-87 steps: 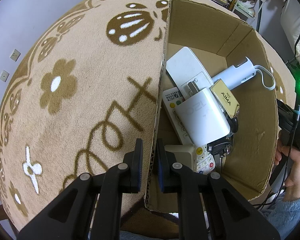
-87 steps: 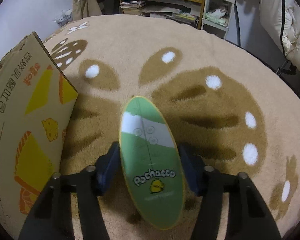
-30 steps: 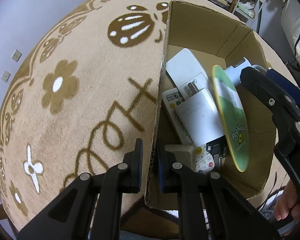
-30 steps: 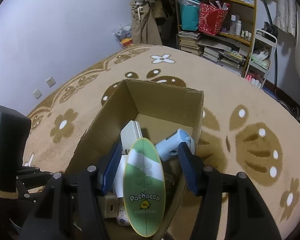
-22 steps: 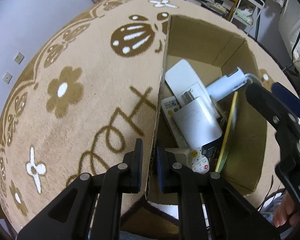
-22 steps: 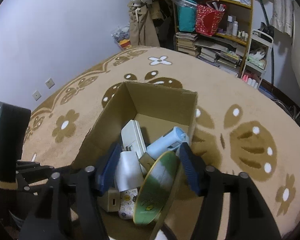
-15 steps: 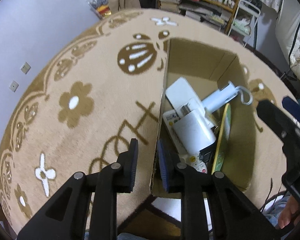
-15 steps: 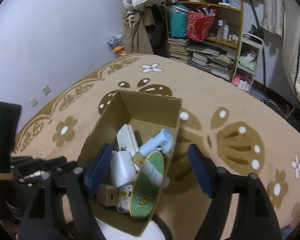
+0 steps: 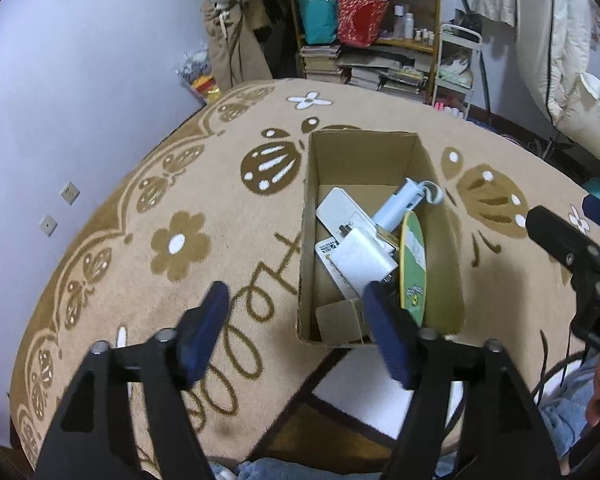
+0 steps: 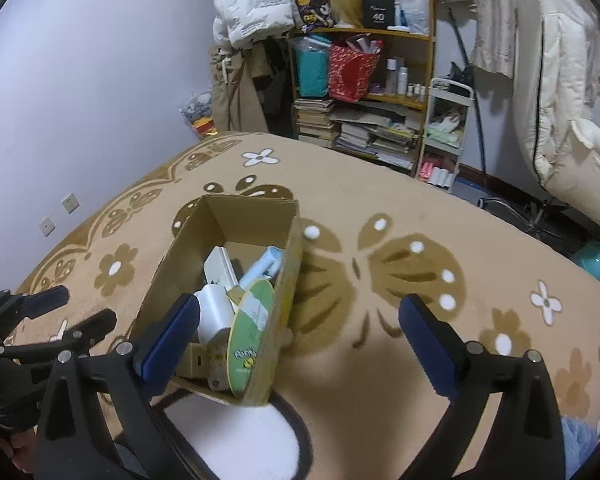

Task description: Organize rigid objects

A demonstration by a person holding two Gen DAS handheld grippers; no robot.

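So the step right now is basically the let-go and back-off, and it looks about right to me. Going left to right: the left gripper (image 9: 296,332) has just been opening and now has its jaws standing well apart with nothing between them – it hangs above the near left corner of the cardboard box (image 9: 306,240), with no pad touching the wall. The box sits on the tan patterned rug (image 9: 172,240). Inside it, a white adapter block (image 9: 362,258) lies on a white remote (image 9: 336,210), a pale blue handheld gadget (image 9: 400,204) pokes toward the far right corner, and the green oval board (image 9: 414,258) stands on edge, leaning against the right wall. The right gripper (image 10: 296,340) has just been opening too, and its jaws are at full spread, empty, above and clear of the box.

My two cents on doing this well: keep both sets of jaws wide while pulling straight up and back, so no pad clips the box rim or tips that board over. It looks only propped – a nudge could flop it onto the pile. I can't see any other loose item on the rug, so this may be the last one.
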